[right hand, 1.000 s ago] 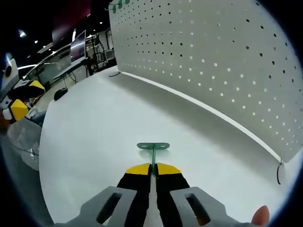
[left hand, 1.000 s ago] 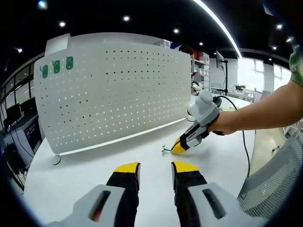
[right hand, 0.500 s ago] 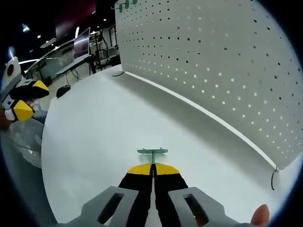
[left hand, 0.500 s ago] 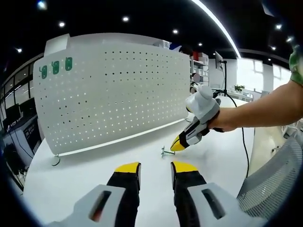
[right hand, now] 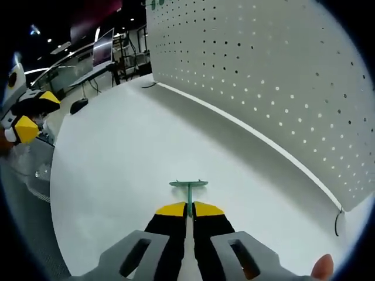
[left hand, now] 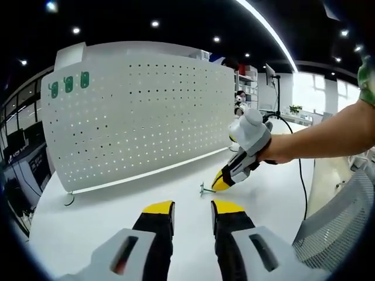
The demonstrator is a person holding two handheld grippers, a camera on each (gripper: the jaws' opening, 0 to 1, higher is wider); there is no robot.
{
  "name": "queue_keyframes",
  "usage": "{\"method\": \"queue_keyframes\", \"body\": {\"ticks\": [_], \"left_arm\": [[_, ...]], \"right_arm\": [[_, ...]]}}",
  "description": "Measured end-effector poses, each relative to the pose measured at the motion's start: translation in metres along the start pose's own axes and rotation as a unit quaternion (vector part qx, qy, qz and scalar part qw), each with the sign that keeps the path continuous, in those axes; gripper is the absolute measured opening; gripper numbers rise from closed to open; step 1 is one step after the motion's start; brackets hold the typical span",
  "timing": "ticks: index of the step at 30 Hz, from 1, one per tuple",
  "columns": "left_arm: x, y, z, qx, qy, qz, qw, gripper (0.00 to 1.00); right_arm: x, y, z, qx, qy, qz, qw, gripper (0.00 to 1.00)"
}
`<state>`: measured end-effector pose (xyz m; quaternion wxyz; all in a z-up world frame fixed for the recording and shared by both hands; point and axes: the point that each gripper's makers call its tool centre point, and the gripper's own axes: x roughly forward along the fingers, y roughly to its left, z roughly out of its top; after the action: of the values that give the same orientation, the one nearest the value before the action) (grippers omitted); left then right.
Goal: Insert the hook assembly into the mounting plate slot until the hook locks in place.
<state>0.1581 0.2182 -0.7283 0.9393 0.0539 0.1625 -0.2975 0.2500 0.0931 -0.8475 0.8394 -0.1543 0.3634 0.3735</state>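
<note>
Right gripper [right hand: 188,209] dipped slightly — jaws pinching green hook [right hand: 188,187], no writing legible

The pegboard [left hand: 140,111] ahead of the left gripper [left hand: 192,209] is white, dotted with a regular grid of small dark holes — three green hooks [left hand: 70,84] sit at its upper corner. The table [right hand: 117,152] is plain white. Both grippers have black jaws tipped yellow — the right gripper [right hand: 188,208] pinches a green hook [right hand: 188,186].

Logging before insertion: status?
Right claw shut on green hook, above white table. Left claw open, empty. Pegboard ahead, path clear.
</note>
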Motion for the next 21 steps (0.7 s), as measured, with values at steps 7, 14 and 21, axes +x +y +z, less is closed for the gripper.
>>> {"method": "queue_keyframes", "body": {"ticks": [7, 14, 21], "left_arm": [[-0.0003, -0.0004, -0.0004, 0.000, 0.001, 0.001, 1.0000, 0.26], [-0.0010, 0.0019, -0.0001, -0.001, 0.000, 0.004, 1.0000, 0.26], [-0.0007, 0.0017, -0.0002, 0.000, 0.000, 0.003, 1.0000, 0.26]], "right_arm": [[0.0021, -0.0005, -0.0040, -0.003, 0.009, 0.000, 1.0000, 0.03], [0.0074, -0.0014, -0.0055, 0.003, 0.016, 0.001, 0.9999, 0.02], [0.0051, -0.0018, -0.0073, 0.011, 0.024, -0.001, 0.9996, 0.02]]}}
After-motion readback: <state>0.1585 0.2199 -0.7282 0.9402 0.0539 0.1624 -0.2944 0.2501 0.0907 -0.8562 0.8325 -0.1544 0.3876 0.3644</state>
